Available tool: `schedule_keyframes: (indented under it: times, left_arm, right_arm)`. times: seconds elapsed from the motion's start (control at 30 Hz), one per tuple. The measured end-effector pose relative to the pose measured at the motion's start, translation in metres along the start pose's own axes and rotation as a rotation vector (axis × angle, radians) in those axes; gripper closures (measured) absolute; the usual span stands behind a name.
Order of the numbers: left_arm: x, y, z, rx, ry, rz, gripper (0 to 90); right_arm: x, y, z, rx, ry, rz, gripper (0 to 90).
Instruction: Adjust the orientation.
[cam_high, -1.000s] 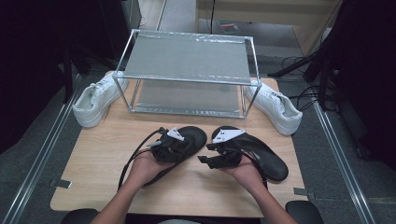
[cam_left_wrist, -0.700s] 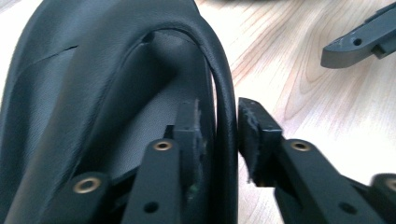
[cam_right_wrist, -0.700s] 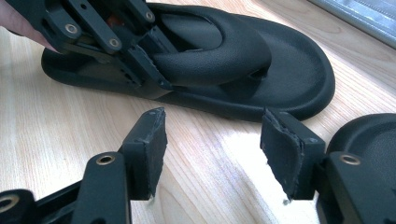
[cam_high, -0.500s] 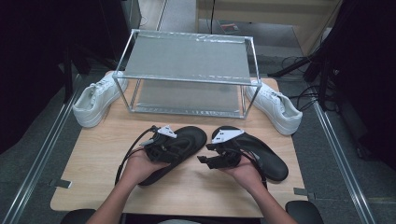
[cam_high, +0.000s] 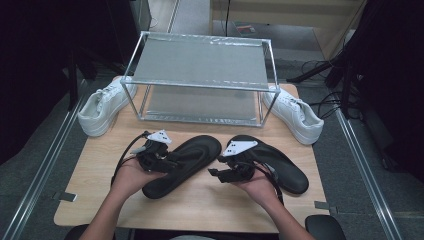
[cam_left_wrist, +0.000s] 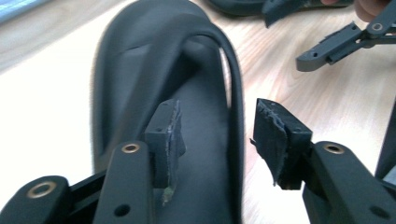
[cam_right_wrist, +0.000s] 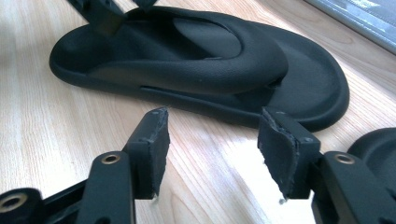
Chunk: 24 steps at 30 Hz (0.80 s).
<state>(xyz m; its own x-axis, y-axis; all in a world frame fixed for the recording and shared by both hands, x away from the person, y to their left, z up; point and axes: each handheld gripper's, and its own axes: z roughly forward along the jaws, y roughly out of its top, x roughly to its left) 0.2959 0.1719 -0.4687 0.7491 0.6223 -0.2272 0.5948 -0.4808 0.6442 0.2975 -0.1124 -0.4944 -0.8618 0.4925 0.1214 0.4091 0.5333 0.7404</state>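
High view: left gripper (cam_high: 172, 162) just opened, jaws straddling left sandal (cam_high: 186, 164) edge; right gripper (cam_high: 216, 173) spread, closing slightly, beside right sandal (cam_high: 280, 165).

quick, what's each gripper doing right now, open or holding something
Left gripper: open, jaws just opened, astride the edge of the left black sandal, not pressing it.
Right gripper: open, nothing between its jaws.
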Motion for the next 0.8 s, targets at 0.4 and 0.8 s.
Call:
schedule_keyframes:
  times: [0.4,0.8]
  left_arm:
    - [0.043,-0.024,-0.019,-0.003,0.078,-0.031,86.7]
    - [0.052,-0.03,-0.004,0.016,0.082,-0.012,87.3]
  right_arm:
    - [0.006,0.004,0.004,-0.032,0.019,0.029,70.8]
    - [0.018,0.007,0.023,-0.021,0.066,0.027,90.0]
